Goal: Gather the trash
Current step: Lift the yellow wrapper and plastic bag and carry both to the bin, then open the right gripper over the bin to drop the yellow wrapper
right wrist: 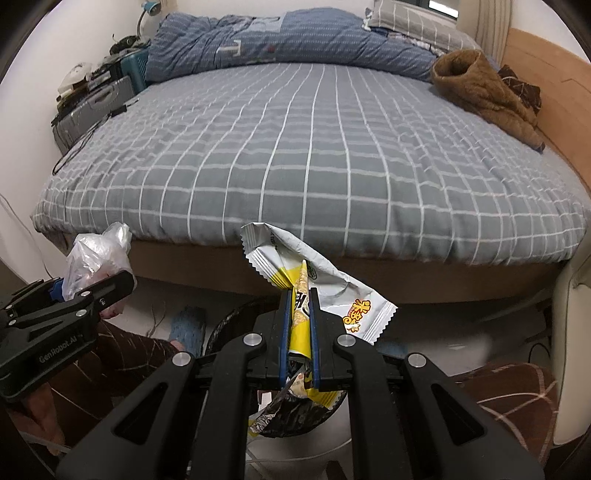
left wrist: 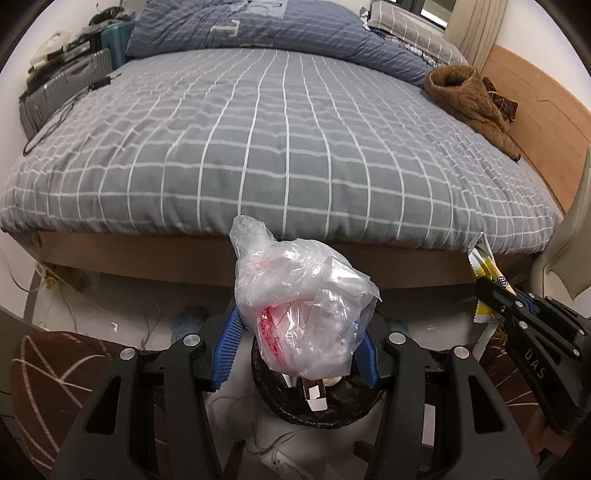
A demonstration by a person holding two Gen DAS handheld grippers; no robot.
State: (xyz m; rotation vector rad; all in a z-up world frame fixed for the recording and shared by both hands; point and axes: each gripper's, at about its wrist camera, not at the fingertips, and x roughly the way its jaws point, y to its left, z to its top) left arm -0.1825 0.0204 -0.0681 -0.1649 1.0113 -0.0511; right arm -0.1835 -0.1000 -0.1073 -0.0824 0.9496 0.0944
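Observation:
My left gripper [left wrist: 299, 343] is shut on a crumpled clear plastic bag [left wrist: 303, 295] with red print, held right above a round bin with a black liner [left wrist: 317, 410]. My right gripper [right wrist: 300, 325] is shut on a yellow and white snack wrapper [right wrist: 317, 280], also over the bin [right wrist: 291, 417]. The right gripper and its wrapper [left wrist: 487, 273] show at the right of the left wrist view. The left gripper with the bag [right wrist: 96, 258] shows at the left of the right wrist view.
A bed with a grey checked cover [left wrist: 266, 140] fills the space ahead, with a blue duvet [left wrist: 258, 26] and a brown garment [left wrist: 472, 99] on it. Suitcases [left wrist: 62, 88] stand at the far left. A blue slipper [right wrist: 188, 325] and brown cushions [left wrist: 51, 373] lie near the bin.

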